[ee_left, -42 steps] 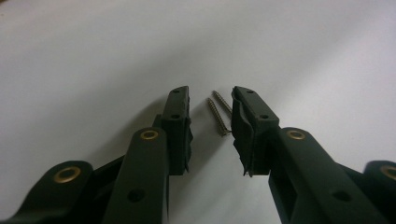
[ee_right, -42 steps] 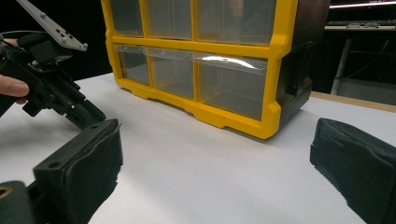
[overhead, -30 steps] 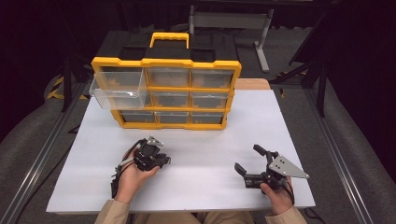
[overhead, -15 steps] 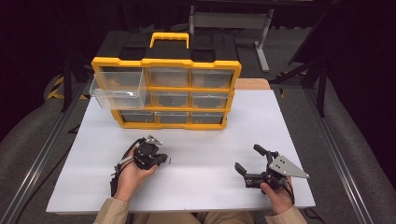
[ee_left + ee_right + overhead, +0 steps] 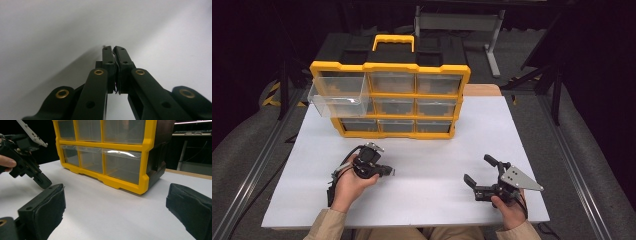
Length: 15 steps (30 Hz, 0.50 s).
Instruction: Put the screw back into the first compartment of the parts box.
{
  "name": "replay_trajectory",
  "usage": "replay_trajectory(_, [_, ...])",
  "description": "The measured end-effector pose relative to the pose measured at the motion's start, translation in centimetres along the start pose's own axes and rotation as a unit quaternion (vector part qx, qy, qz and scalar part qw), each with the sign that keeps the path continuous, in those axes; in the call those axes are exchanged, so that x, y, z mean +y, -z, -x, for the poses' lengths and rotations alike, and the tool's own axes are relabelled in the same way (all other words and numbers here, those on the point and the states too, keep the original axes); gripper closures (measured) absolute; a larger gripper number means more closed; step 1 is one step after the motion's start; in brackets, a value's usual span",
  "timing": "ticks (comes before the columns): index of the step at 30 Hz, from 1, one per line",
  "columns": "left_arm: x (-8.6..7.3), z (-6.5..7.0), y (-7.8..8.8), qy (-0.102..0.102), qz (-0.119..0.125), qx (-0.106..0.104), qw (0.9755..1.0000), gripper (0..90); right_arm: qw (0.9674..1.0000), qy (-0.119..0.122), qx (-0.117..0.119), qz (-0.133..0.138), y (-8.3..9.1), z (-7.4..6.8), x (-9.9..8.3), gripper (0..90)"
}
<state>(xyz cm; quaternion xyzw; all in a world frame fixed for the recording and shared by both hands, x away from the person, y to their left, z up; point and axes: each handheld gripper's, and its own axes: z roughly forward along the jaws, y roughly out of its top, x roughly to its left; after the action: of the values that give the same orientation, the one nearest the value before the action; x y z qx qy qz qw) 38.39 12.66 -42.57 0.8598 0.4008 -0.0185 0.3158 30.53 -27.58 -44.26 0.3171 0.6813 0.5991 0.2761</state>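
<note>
Left gripper view shows my left hand-held gripper [image 5: 114, 48] closed on nothing, near the tabletop [image 5: 50, 30]; dipping lower would scrape it.

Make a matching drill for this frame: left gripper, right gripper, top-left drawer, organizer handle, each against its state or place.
Things:
1. left gripper
2. right gripper
3. top-left drawer
4. organizer handle

States or places:
A. pulled out of the organizer, clear plastic
B. jaws spread wide, nothing between them
C. yellow, on top of the case at the middle
D. jaws closed together over the white table

Pairs: 1-D, 2-B, 3-A, 4-C
</note>
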Motion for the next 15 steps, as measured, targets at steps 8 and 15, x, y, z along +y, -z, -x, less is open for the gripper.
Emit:
replay_trajectory(8, [1.8,1.8,2.8,-0.022,-0.008,-0.040,0.9989,87.9,1.0000,0.000,0.001,0.000,0.0,0.0,0.0,2.7])
replay_trajectory(15, [3.8,3.4,5.5,-0.046,-0.034,-0.061,0.9965,87.8,1.0000,0.000,0.002,0.000,0.0,0.0,0.0,2.8])
